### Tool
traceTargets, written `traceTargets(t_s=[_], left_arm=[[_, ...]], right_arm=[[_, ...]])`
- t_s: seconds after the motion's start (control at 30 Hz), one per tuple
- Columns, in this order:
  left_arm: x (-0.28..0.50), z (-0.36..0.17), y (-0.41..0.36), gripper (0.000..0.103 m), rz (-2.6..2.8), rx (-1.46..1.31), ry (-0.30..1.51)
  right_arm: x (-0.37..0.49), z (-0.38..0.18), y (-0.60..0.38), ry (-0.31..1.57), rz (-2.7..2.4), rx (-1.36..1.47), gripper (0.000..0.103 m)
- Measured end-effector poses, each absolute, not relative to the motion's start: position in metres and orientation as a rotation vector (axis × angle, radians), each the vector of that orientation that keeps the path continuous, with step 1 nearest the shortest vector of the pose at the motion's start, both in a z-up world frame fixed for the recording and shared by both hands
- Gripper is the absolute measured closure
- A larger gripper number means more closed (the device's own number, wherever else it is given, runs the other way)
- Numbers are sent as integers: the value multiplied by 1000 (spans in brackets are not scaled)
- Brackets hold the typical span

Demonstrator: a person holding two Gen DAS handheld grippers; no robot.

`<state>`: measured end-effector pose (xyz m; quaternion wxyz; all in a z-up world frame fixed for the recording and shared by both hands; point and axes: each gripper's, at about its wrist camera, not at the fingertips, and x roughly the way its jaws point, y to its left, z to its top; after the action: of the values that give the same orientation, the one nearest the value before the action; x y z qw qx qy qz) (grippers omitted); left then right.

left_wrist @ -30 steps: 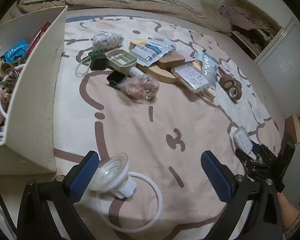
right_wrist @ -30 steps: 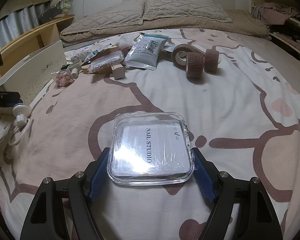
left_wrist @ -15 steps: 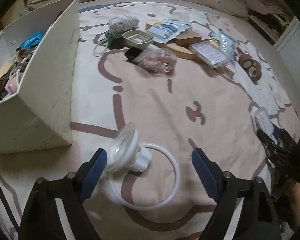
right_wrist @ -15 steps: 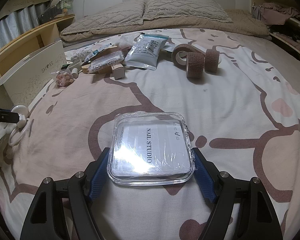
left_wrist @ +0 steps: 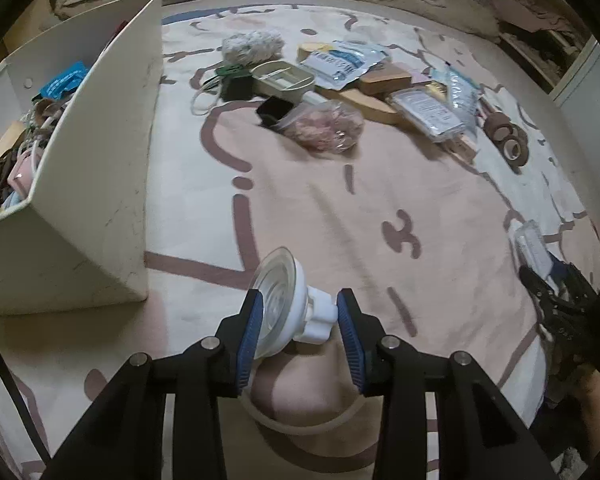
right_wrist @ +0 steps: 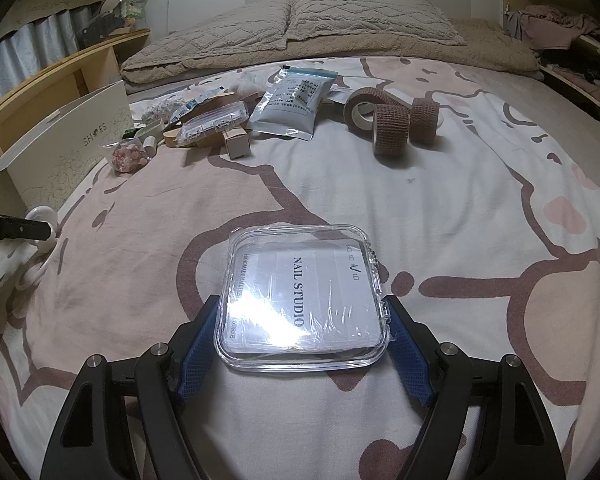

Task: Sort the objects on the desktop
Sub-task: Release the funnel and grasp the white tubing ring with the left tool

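A clear suction cup with a white knob [left_wrist: 288,300] and a white ring [left_wrist: 300,426] lies on the patterned bedspread. My left gripper [left_wrist: 298,316] is closing on it: one blue pad is on the cup, the other on the knob. In the right wrist view the cup [right_wrist: 42,216] shows at the far left. A clear flat case labelled NAIL STUDIO [right_wrist: 302,298] rests low on the bedspread. My right gripper [right_wrist: 303,312] is shut on its two sides. The case's back edge is hidden behind the fingers.
A white open storage box [left_wrist: 100,184] holding several items stands left of the cup. Across the bed lie a bag of pink pieces [left_wrist: 324,124], a foil pouch [right_wrist: 292,100], small cartons and brown tape rolls [right_wrist: 392,120]. Pillows [right_wrist: 300,28] lie at the head.
My left gripper tilted down and its jaws went from wide apart to pressing the suction cup and knob. The right gripper and the case did not move.
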<state>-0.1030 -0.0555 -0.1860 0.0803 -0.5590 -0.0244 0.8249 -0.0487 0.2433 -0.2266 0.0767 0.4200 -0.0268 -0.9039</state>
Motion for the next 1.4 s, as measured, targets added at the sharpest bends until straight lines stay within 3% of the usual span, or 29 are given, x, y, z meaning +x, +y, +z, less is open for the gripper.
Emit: traceTargets(t_s=[0.5,0.57,0.63,0.7,1.4], left_arm=[[-128,-183,-55,63,2579,-1598,-51],[-127,-183,-58,46,2607,-1600,-61],[-124,-180,-61,22,2626,-1575,-79],[-120,-179,-62,17,2605,-1581,-97],[-74,-210,-40,17,2402,-1744,117]], right_arm=[[-49,-227,244,-81,-2709,1258,23],[-49,-227,244,-80,-2709,1258,23],[-49,-227,244,-81,-2709,1258,23],[-49,-227,244,-81,-2709,1258,23],[-49,-227,244,-80,-2710,1259,23]])
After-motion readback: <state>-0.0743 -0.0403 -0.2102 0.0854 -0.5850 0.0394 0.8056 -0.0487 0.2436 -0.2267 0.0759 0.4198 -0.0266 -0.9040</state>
